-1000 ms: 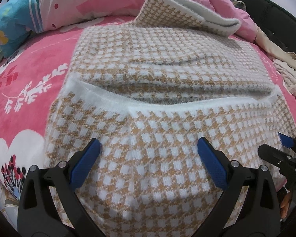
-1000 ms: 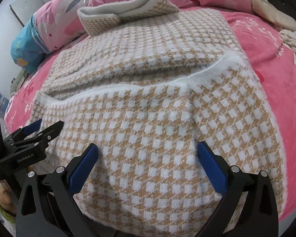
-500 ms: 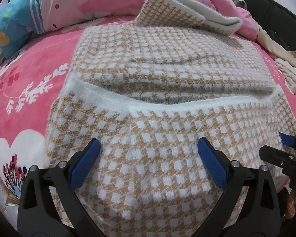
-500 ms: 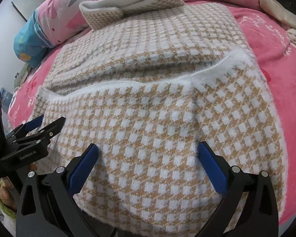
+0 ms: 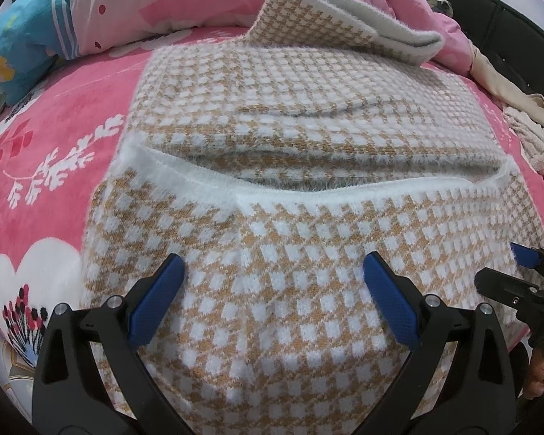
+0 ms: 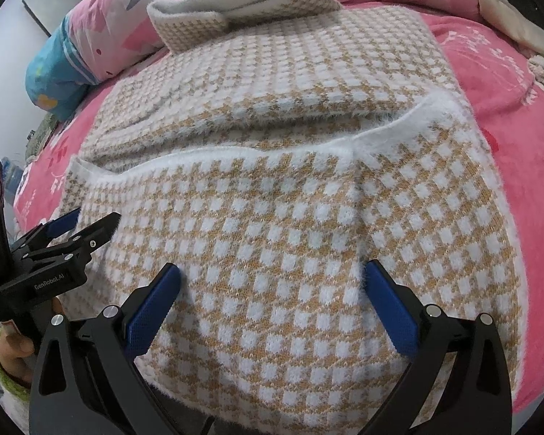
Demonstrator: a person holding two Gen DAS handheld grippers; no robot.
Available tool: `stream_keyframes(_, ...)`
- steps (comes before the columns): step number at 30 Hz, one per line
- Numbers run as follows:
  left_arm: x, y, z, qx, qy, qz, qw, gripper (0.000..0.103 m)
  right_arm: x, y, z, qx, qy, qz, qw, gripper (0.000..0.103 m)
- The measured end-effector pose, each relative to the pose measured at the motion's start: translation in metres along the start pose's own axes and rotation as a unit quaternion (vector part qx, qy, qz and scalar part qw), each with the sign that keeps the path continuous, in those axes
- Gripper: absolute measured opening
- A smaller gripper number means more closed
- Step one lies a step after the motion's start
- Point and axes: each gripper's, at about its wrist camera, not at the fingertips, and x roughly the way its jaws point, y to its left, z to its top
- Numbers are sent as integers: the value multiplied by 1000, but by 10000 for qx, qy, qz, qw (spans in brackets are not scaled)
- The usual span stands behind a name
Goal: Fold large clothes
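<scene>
Both claws, left claw (image 5: 272, 282) and right claw (image 6: 272, 290), remain open over the sweater (image 5: 308, 253) near the bed (image 5: 72, 116) edge; nothing shifted, fold pending.

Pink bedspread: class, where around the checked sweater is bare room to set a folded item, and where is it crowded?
Bare pink bedspread lies left of the checked sweater, below the blue-and-pink quilt. A narrower strip runs along its right side. Crowded: the far edge, with the quilt and the sweater's turned-up collar, and the far right corner with beige clothes.
</scene>
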Motion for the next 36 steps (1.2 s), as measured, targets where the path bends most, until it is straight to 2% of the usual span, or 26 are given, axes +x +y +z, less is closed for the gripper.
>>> stream_keyframes(21, 2, 0, 2, -18, -2, 33, 10000, 96, -3, 0, -6, -22, -35, 32, 10000, 98)
stream_keyframes(30, -1, -4, -7, 56, -204, 66, 9998, 97, -19, -1, -12, -259, -94, 98, 9996, 98)
stream_keyframes(32, -2, -4, -9, 88, -237, 67, 9997, 97, -28, 3, -11, -356, -185, 187, 9990, 98)
stream_keyframes(36, -4, -5, -13, 111, -303, 60, 9995, 97, -60, 9, 2, -590, -642, 400, 9954, 98)
